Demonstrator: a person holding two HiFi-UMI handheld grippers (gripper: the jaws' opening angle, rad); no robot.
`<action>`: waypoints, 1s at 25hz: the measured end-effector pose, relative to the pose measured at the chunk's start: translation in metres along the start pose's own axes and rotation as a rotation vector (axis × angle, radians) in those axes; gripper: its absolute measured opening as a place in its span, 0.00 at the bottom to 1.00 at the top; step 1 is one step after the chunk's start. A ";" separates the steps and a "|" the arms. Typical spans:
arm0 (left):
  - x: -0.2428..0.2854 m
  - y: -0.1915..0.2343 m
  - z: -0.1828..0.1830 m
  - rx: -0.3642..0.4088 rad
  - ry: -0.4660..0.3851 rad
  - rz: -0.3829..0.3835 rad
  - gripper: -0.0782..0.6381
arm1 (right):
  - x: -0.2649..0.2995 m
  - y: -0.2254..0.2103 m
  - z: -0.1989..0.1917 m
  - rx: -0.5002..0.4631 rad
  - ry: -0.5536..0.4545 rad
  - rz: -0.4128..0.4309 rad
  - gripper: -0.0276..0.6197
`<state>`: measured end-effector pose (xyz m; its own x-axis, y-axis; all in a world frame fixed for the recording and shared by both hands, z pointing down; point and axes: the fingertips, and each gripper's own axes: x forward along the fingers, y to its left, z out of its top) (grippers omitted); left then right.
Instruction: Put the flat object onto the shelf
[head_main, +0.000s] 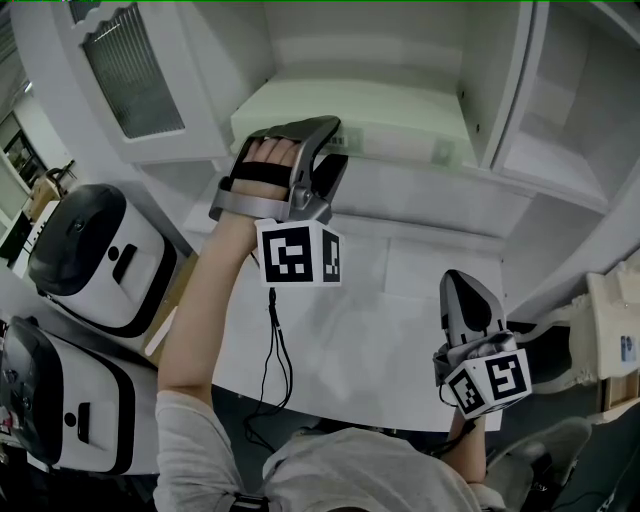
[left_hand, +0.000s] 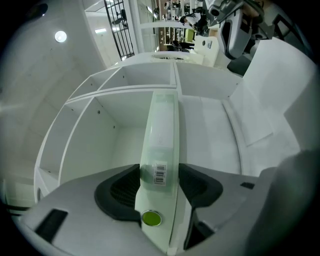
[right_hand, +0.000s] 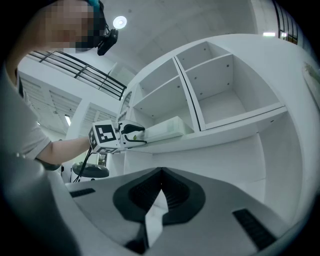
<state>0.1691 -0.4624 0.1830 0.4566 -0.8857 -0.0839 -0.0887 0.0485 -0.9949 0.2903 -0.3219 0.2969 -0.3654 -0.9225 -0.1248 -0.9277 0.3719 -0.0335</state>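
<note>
placing step, judged nearly done: the flat object (left_hand: 162, 130) lies along the shelf board (right_hand: 225, 131) in the left compartment, its near end clamped between the pads of your left gripper (left_hand: 159, 176). your right gripper (right_hand: 161, 175) is closed on nothing, low and well apart. next: spread the left jaws, then back straight out without dragging it.

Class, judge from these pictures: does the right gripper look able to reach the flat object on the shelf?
Probably yes: nothing stands between the right gripper and the flat object, though the left gripper grips its near end.
</note>
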 end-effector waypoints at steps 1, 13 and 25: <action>0.002 0.000 0.000 -0.001 0.004 -0.003 0.47 | 0.000 -0.001 0.000 0.000 0.001 -0.002 0.06; 0.006 -0.003 0.004 -0.078 0.004 -0.014 0.47 | 0.005 -0.005 -0.002 0.005 0.008 0.017 0.06; -0.049 -0.013 -0.023 -0.558 -0.016 0.031 0.17 | 0.022 0.032 -0.005 0.007 0.017 0.098 0.06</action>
<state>0.1272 -0.4305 0.2016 0.4590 -0.8806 -0.1178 -0.5558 -0.1812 -0.8113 0.2520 -0.3305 0.2979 -0.4555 -0.8833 -0.1106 -0.8869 0.4610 -0.0293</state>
